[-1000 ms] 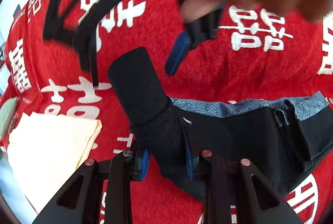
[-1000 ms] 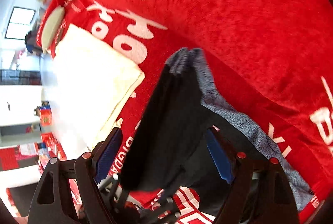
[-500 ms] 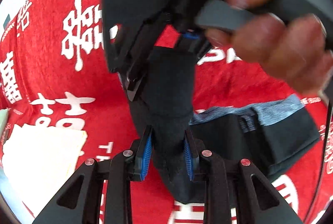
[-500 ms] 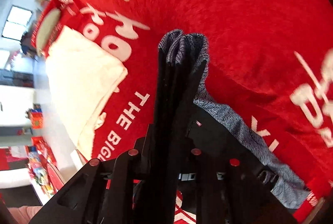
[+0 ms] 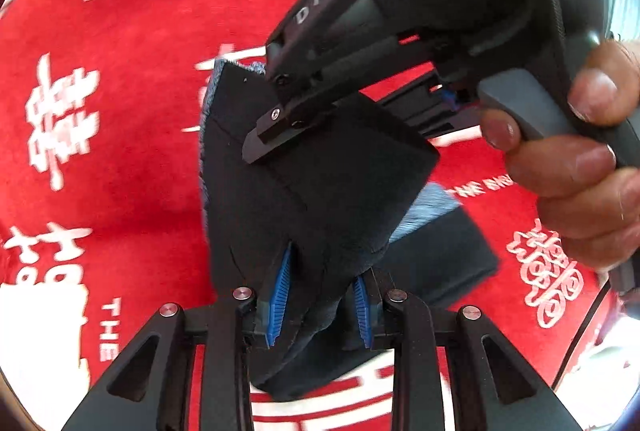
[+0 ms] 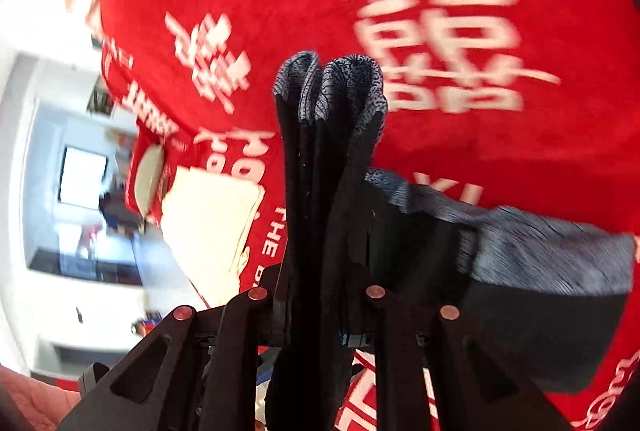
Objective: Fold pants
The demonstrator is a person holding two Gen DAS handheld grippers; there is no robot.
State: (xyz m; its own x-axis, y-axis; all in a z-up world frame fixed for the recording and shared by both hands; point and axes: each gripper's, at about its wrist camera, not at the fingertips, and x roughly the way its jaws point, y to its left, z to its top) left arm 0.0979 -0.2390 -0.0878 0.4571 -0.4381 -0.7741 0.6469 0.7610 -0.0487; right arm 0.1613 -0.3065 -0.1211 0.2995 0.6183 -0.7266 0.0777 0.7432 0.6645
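Observation:
Black pants (image 5: 320, 191) with a grey speckled waistband hang partly lifted above the red cloth. In the left wrist view my left gripper (image 5: 320, 295) is shut on a bunched fold of them, its blue pads (image 5: 280, 295) pressing the fabric from both sides. Higher up in that view, the right gripper (image 5: 276, 127) clamps the pants' upper edge, and a person's hand (image 5: 580, 167) holds its handle. In the right wrist view my right gripper (image 6: 316, 307) is shut on several stacked layers of the pants (image 6: 320, 191). Their grey edge (image 6: 332, 87) sticks up past the fingers, and the rest trails off to the right.
A red cloth (image 5: 120, 111) with white characters and lettering covers the whole surface. A folded cream cloth (image 6: 212, 227) lies near the cloth's left edge, also seen as the cream cloth (image 5: 40, 335) in the left wrist view. Beyond that edge is a bright room (image 6: 80, 191).
The right gripper's jaws closed from wide apart onto the pants. Both grippers then rose and carried the held end across the cloth, dragging the pants along. The left grip is unchanged.

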